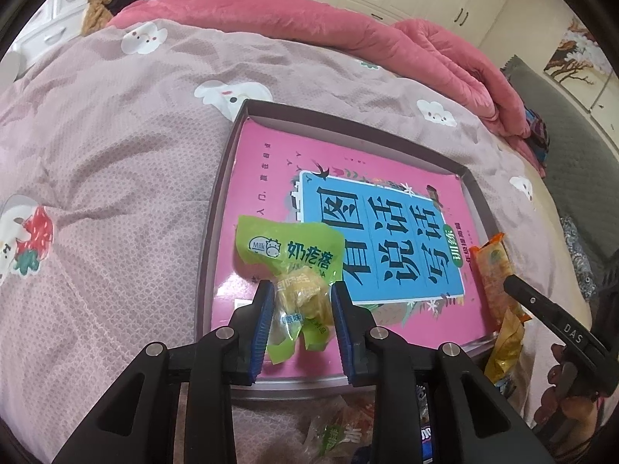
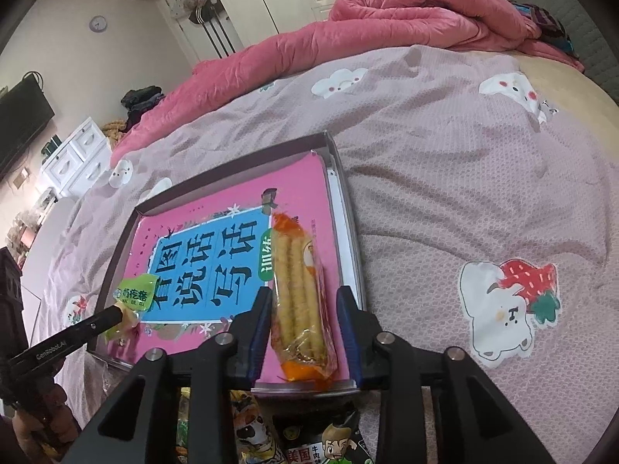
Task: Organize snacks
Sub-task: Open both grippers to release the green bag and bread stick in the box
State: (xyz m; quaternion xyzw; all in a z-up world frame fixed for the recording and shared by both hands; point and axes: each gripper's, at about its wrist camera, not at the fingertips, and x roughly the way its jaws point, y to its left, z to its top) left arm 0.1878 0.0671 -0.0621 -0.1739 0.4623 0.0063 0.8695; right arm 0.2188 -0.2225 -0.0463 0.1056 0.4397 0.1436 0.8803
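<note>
Left gripper [image 1: 300, 286]: jaws nearly closed, pads pressed against both sides of a green snack packet [image 1: 286, 247]. Packet held above the near left corner of a shallow box [image 1: 216, 208], printed top end pointing away from the camera, yellowish contents showing through the clear lower part.

Right gripper [image 2: 303, 294]: jaws partly open around an orange packet of stick biscuits [image 2: 298, 270]. One pad right at the packet's left edge, the other apart from it, so no grip. Packet lying flat inside the box along its right side, long axis running away from the camera, orange end seal nearest.

Inside the box: a pink book [image 1: 271, 162] with a blue title panel, covering most of the bottom, partly under the biscuit packet.

Box resting on a bed [image 1: 116, 154] with a dusty-pink cover printed with white cartoon animals and strawberries. Beyond it, along the far edge, a rumpled pink quilt [image 1: 271, 11].

Below the near rim of the box, on the bed, more loose snack packets [image 2: 325, 440], partly hidden behind the gripper frames.
</note>
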